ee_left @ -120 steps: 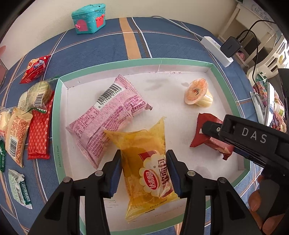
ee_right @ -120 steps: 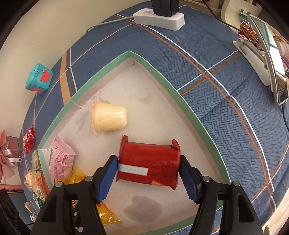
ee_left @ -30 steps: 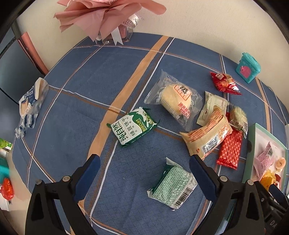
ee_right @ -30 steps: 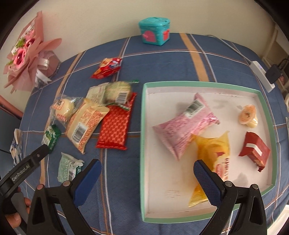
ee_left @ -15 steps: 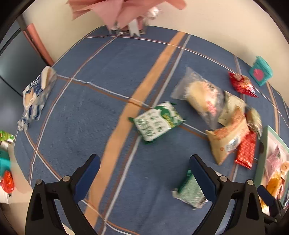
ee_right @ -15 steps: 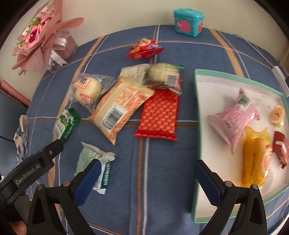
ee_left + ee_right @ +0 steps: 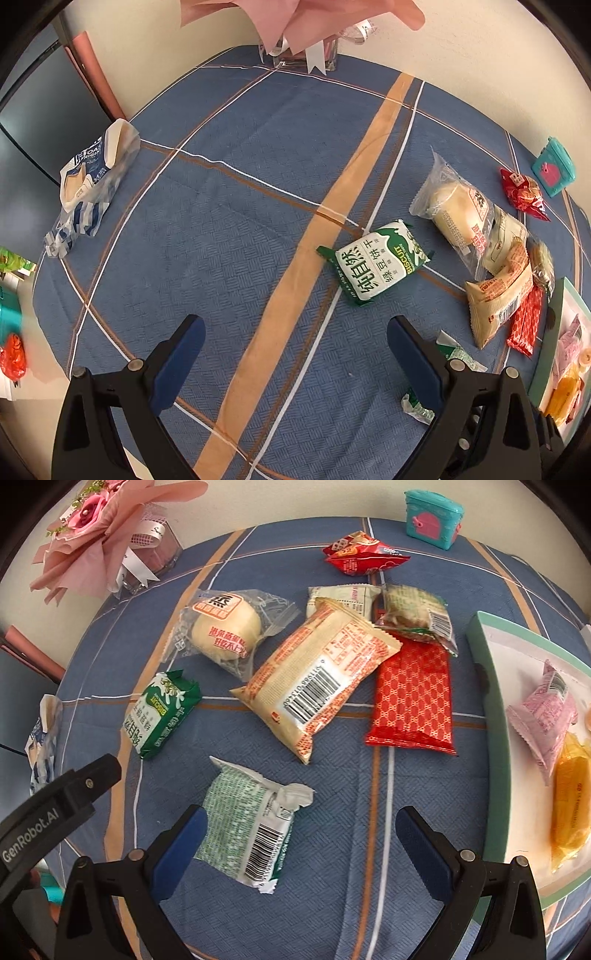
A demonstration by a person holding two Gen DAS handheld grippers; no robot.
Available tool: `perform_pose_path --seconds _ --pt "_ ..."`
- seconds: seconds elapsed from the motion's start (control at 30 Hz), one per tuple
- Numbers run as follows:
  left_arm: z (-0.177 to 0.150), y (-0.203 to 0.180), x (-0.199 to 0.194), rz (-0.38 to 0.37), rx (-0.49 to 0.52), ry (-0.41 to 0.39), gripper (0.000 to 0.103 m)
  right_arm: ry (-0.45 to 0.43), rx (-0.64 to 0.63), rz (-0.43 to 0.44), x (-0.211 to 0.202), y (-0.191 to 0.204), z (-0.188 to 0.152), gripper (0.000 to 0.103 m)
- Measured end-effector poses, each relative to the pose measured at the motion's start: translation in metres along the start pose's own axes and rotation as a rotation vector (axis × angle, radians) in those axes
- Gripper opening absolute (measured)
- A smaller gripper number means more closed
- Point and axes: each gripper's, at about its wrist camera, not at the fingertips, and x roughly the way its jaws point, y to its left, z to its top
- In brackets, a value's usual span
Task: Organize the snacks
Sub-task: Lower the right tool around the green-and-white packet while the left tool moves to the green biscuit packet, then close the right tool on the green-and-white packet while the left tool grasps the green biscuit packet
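We judge the sorting partly done: in the right wrist view the white tray with the green rim (image 7: pixel 491 686), at the right edge, holds a pink crinkled packet (image 7: pixel 543 716) and a yellow translucent bag (image 7: pixel 570 805), while most snacks lie loose on the blue plaid tablecloth (image 7: pixel 369 812). Our right gripper (image 7: pixel 299 853) is spread wide with nothing in it, and a pale green torn-top packet (image 7: pixel 247 827) lies at lower centre between its fingers. Our left gripper (image 7: pixel 295 362) is likewise released over bare cloth, the green-and-white biscuit packet (image 7: pixel 375 266) lying right of centre, ahead of it. The tray's far side is cut off, so we cannot count its contents.
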Motion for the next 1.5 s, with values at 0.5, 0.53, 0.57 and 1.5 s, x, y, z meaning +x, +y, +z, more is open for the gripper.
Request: perform_pose_path --seconds 0.5,0.53,0.57,1.5 --pt "0.0 0.0 0.003 -0.007 0.014 0.002 0.099 0.017 -0.013 -0.009 0.024 0.021 -0.005 0.102" --pt "0.0 -0.001 0.004 -0.008 0.016 0.004 0.099 0.018 -0.009 -0.012 0.021 0.015 -0.006 0.102" --pt "0.0 -0.002 0.005 -0.009 0.018 0.007 0.099 0.02 -0.005 -0.013 0.021 0.014 -0.007 0.101" --pt "0.028 -0.061 0.044 0.002 0.405 -0.048 0.099 0.056 -0.021 -0.027 0.009 -0.026 0.008 0.071"
